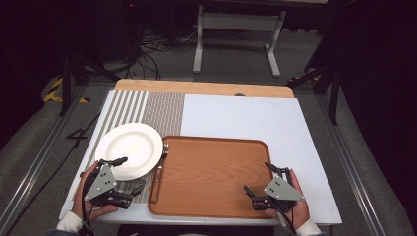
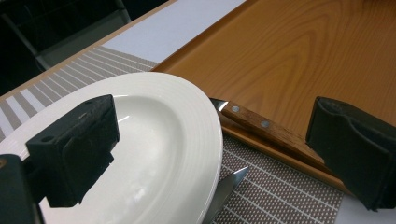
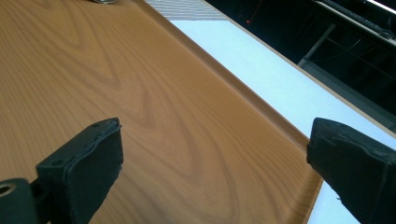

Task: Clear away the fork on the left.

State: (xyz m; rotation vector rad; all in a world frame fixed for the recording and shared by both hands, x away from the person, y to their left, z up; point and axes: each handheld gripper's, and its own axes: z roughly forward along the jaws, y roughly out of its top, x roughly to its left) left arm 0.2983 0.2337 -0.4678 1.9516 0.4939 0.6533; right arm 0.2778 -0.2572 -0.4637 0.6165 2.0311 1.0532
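A white plate (image 1: 129, 147) rests on a striped placemat (image 1: 157, 110) at the table's left. Beside it lies a wooden tray (image 1: 211, 172) with a wooden-handled fork (image 1: 158, 172) along its left rim. My left gripper (image 1: 132, 173) stands open at the plate's near edge. In the left gripper view its jaws straddle the plate (image 2: 163, 140) and the fork handle (image 2: 261, 123), holding nothing. A pointed metal blade tip (image 2: 229, 184) pokes out from under the plate's rim. My right gripper (image 1: 256, 177) is open over the tray's near right corner, its jaws wide above bare wood (image 3: 116, 70).
The white table top (image 1: 246, 115) stretches beyond and to the right of the tray. A wooden strip (image 1: 201, 87) runs along the table's far edge. Past it, a stand's legs (image 1: 236, 34) and cables lie on the floor. The placemat (image 2: 280, 196) shows between plate and tray.
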